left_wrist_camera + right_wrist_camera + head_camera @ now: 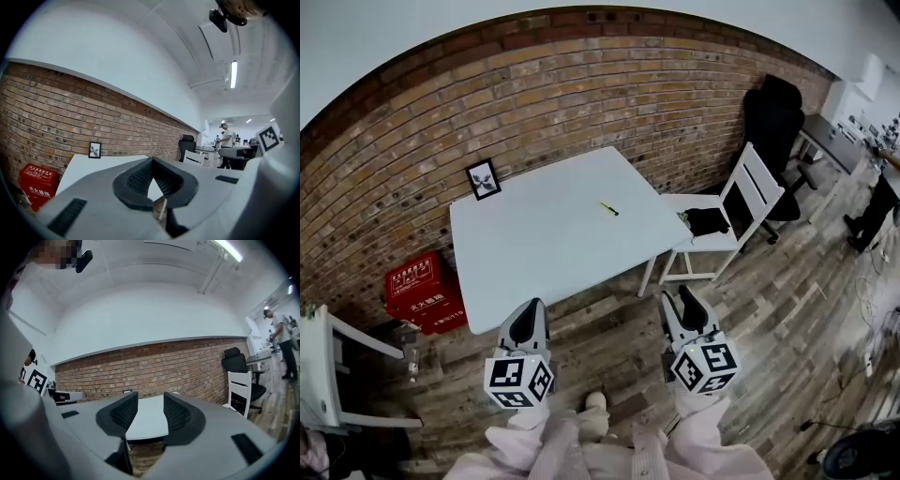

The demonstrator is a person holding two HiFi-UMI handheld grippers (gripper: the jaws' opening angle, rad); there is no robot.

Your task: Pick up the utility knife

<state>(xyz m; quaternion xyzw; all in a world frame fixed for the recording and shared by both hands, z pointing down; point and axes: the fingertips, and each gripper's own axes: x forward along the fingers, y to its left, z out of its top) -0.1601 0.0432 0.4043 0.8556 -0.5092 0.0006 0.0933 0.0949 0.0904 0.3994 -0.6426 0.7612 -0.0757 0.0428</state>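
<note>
The utility knife (609, 208), a small yellow-green sliver with a dark tip, is seen lying on the white table (534, 253), at about 2 o'clock from the tabletop's middle and well apart from both tools. No brand or lettering can be made out on it.

The left gripper (150, 160) is held short of the table's near edge, at 7 o'clock from the knife. Its ribbed black pads are brought together at the tips, and nothing is caught between them. The right gripper (149, 401) is held at 5 o'clock from the knife, also short of the table. Its jaws are spread wide, and only the tabletop and the brick wall (581, 84) are seen through the gap, so nothing is gripped. A cube (517, 380) printed with black-and-white square markers is carried on the left tool, and a second cube (705, 366) on the right.

A small framed picture (483, 178) is stood at the table's 10 o'clock corner, against the wall. A red crate (425, 292) is set on the wooden floor (600, 323) at 8 o'clock from the table; white Chinese characters are printed on it, too small to be read with certainty. A white chair (741, 211) is placed at 3 o'clock, with a black item (706, 221) laid on its seat. A black office chair (773, 117) is parked beyond it at 1 o'clock.
</note>
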